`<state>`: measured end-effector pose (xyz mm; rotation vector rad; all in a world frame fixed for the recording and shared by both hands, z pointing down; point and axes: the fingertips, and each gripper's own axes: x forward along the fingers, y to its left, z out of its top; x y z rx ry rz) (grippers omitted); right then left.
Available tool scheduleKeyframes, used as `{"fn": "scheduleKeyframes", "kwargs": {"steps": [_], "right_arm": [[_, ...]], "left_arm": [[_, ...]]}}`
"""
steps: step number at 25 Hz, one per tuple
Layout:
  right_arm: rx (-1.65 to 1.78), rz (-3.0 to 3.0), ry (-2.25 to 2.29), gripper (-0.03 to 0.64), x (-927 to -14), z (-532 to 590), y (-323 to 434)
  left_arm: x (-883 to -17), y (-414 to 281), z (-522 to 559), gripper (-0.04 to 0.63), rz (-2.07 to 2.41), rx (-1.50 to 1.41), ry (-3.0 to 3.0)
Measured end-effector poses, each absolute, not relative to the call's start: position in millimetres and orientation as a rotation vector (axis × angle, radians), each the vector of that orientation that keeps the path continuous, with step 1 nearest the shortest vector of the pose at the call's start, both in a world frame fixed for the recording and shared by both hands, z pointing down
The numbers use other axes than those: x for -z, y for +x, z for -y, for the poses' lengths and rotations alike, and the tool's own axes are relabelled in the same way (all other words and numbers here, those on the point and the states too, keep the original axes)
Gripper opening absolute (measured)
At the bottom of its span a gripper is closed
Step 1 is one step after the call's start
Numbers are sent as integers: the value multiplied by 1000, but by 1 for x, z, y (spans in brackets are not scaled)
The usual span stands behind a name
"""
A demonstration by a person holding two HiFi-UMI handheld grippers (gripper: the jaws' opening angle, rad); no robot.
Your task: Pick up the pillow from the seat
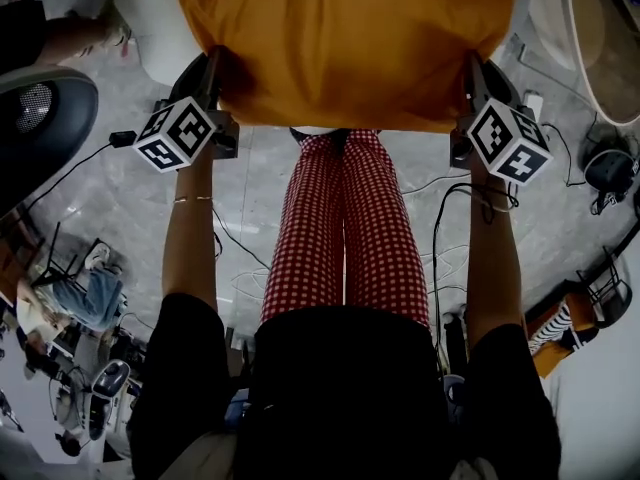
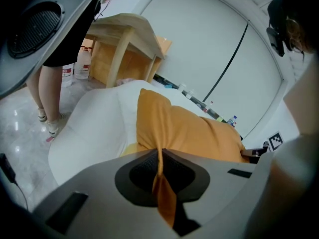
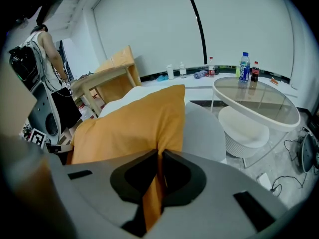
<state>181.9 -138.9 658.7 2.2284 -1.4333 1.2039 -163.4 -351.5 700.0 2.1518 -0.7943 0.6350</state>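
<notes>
Grips the pillow (image 1: 345, 38) at both near corners: pinches the left corner's hem in the left claw (image 1: 212, 68) and the right corner's hem in the right claw (image 1: 473, 73), with orange cloth squeezed between shut jaws in each claw's own view. Holds the near edge stretched almost straight between the claws, above the checked knees (image 1: 345, 218) and clear of the floor (image 1: 110, 108). Shows the far part over the white seat (image 2: 89, 128); cannot tell whether touching there. Has open floor beneath, crossed by cables (image 1: 440, 208), the round tabletop (image 1: 600, 58) rim near on the right, and a grilled housing (image 1: 40, 118) well off left.
</notes>
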Motion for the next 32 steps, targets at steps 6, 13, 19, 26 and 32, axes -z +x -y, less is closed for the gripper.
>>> {"fn": "scheduleKeyframes", "kwargs": {"steps": [6,13,19,26,32], "right_arm": [[-1194,1438,2251,43,-646,142,182],[-1142,1455,2319,43,-610,138,185],[-1138,1463,2342,43,-594,146,183],[-1090,1504,2371,43,-572,158,180],[-1048,1535,2378,43,-538,156,165]], "left_arm": [[-683,-163,359,29,837,-584,2162],[-652,-157,358,29,823,-552,2183],[-633,-159,368,29,817,-563,2194],[-611,-162,380,30,848,-522,2212],[-581,-174,378,29,864,-478,2217]]}}
